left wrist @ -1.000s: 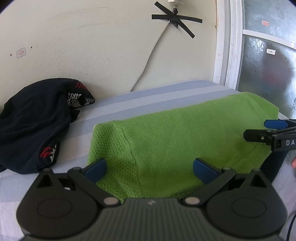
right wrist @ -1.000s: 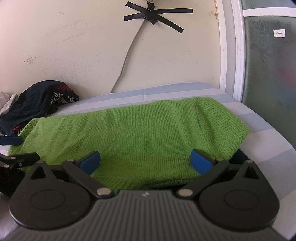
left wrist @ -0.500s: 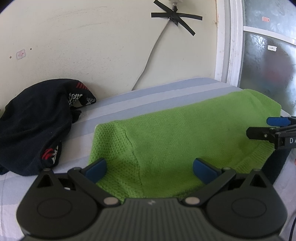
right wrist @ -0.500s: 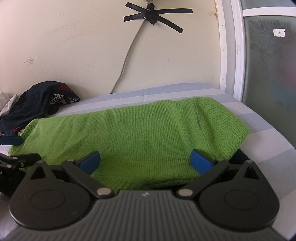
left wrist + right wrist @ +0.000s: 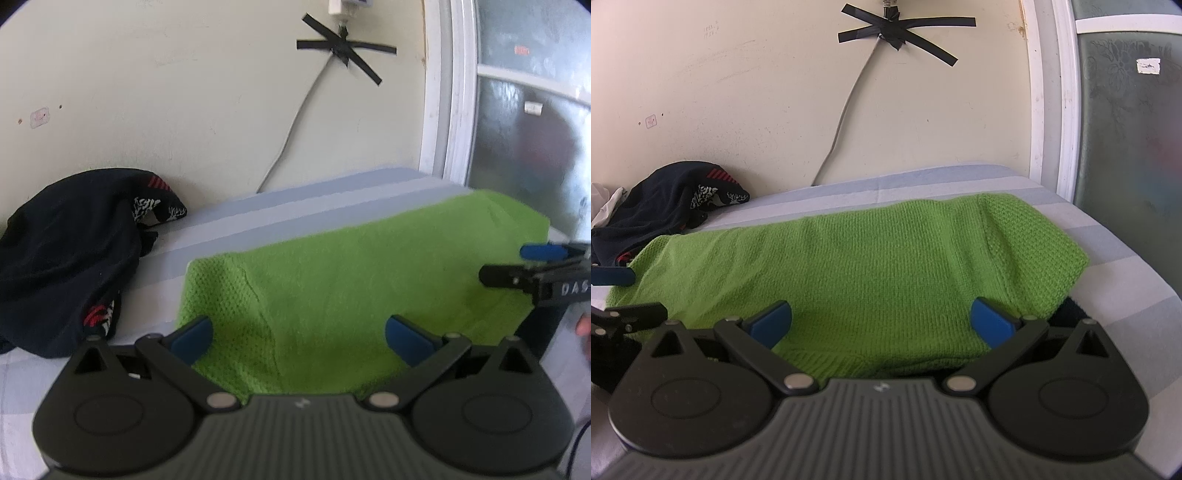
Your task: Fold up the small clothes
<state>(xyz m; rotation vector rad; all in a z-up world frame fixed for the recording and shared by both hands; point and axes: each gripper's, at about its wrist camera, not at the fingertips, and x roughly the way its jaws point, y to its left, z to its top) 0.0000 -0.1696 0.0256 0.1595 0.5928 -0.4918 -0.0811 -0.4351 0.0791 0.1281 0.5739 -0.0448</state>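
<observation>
A cream wall (image 5: 738, 110) stands behind a bed with a striped blue and white sheet (image 5: 1108, 258). A grey cord (image 5: 846, 110) runs down the wall, held up by black tape (image 5: 897, 29) in a cross shape. A glass door with a white frame (image 5: 1067, 110) is on the right.

A green knitted sweater (image 5: 868, 266) lies spread flat on the bed, with its sides folded in. A dark pile of clothes (image 5: 66, 251) sits at the back left against the wall, apart from the sweater.

The left hand-held gripper (image 5: 299, 332) is wide open and holds nothing. It hangs over the near left part of the sweater. Its blue pads (image 5: 192, 334) sit far apart above the green knit.

The right hand-held gripper (image 5: 882, 321) is wide open too, with nothing in it. It is over the near edge of the sweater, toward the right side. In the left wrist view, it pokes in from the right edge. A bit of a person's finger (image 5: 583, 326) shows just under it.
</observation>
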